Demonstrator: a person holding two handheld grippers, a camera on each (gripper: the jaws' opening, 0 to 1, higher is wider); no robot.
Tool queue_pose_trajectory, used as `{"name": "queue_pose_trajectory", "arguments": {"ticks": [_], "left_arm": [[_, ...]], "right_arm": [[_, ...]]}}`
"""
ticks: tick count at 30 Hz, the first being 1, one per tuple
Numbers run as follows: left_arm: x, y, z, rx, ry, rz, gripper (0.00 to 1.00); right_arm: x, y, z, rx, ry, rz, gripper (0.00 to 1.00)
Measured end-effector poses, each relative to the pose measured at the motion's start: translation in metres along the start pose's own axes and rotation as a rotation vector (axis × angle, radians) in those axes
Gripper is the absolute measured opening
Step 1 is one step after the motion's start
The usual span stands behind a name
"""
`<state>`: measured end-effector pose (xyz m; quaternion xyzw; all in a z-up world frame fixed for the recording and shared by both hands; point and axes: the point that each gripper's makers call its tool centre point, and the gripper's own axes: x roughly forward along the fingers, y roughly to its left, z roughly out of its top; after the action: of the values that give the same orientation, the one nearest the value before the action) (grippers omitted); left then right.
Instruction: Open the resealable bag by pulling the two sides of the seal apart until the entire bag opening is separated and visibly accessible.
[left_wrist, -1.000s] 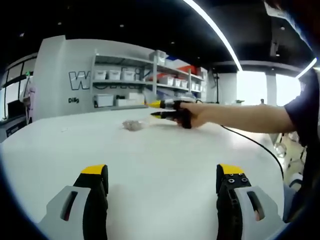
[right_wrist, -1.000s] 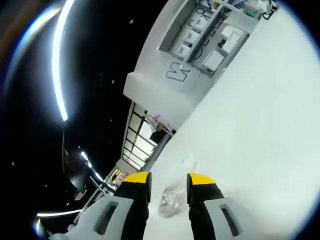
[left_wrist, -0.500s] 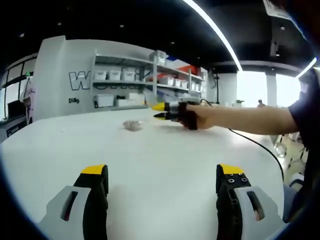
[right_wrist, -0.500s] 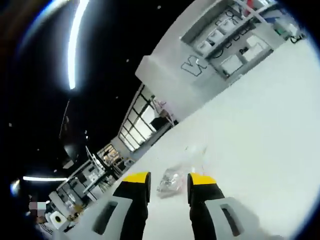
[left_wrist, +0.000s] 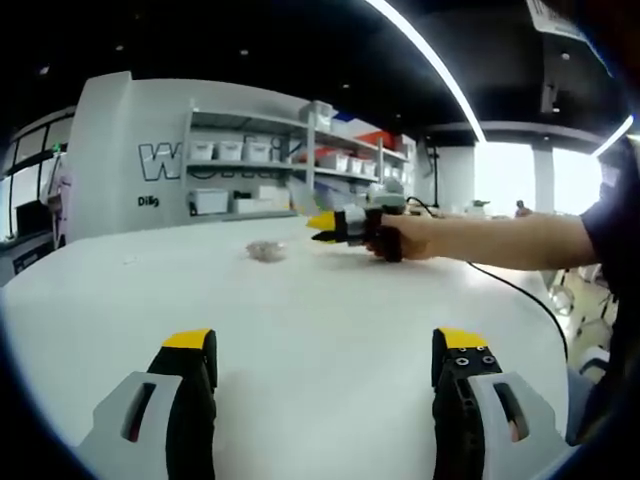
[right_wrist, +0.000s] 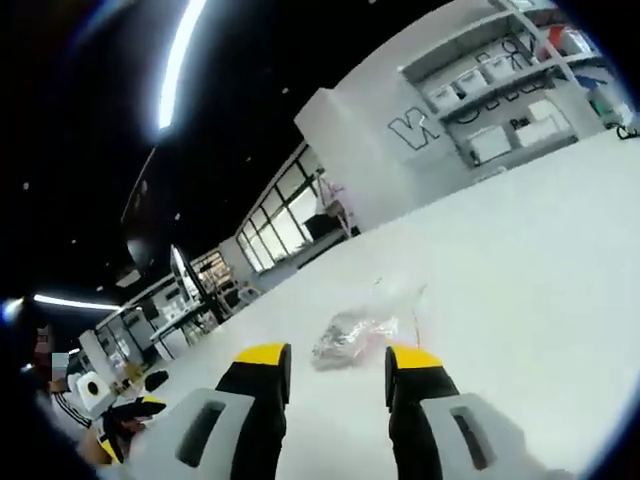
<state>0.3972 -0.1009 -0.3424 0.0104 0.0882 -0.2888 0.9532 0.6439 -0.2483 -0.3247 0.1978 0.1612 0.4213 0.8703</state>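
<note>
Yellow-tipped jaws of the left gripper (left_wrist: 325, 365) sit spread wide at the bottom of the left gripper view over bare white table (left_wrist: 300, 310), holding nothing; the resealable bag (left_wrist: 266, 250) lies far off at centre-left, with the right gripper (left_wrist: 322, 228) just to its right. In the right gripper view that gripper's (right_wrist: 335, 360) jaws are parted, empty, and frame the clear bag (right_wrist: 362, 328) just beyond their tips, not touching. Approach step, seal apparently shut; next needs one seal edge pinched, left gripper brought in.

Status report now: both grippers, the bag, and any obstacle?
Left hand-held gripper open, far back. Right hand-held gripper open, near bag. Bag on table, untouched. Nothing in the way.
</note>
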Motion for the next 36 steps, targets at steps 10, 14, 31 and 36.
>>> {"name": "queue_pose_trajectory", "arguments": {"ticks": [10, 14, 31, 36], "left_arm": [[0.000, 0.001, 0.000, 0.001, 0.003, 0.001, 0.88], [0.000, 0.000, -0.001, 0.002, 0.004, 0.002, 0.87], [-0.001, 0.000, -0.001, 0.000, 0.000, 0.004, 0.87], [-0.001, 0.000, 0.000, -0.003, -0.002, 0.008, 0.87]], "right_arm": [[0.000, 0.011, -0.009, -0.140, 0.025, 0.012, 0.60], [-0.003, 0.014, -0.012, -0.166, 0.033, 0.015, 0.64], [-0.011, 0.022, -0.017, -0.255, 0.029, 0.036, 0.91], [-0.014, 0.022, -0.021, -0.288, 0.043, 0.038, 0.96]]}}
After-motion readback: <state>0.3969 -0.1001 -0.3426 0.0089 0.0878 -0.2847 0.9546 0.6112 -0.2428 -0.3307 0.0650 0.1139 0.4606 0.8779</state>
